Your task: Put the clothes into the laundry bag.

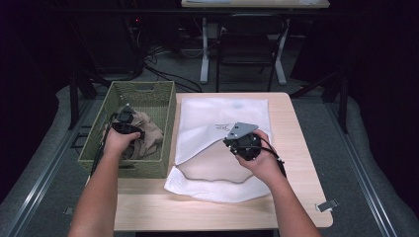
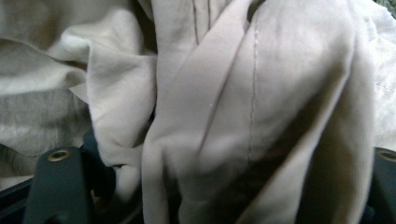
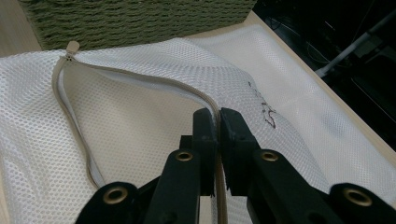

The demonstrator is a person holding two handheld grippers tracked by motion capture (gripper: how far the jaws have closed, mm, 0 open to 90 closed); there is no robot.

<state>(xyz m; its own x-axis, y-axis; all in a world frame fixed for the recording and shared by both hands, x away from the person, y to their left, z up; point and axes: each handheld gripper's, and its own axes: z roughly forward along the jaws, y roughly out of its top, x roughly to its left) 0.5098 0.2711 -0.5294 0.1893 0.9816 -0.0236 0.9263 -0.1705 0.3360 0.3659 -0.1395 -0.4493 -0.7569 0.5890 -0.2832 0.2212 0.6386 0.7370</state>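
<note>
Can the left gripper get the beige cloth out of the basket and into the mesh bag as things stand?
Probably yes. The left gripper is down in the basket with the beige cloth between its jaws, and the right gripper holds the mesh bag open by its zipper edge.

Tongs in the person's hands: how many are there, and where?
2. The left tongs reach into the green basket, over the beige garment. The right tongs pinch the zipper edge of the white mesh bag on the table.
</note>
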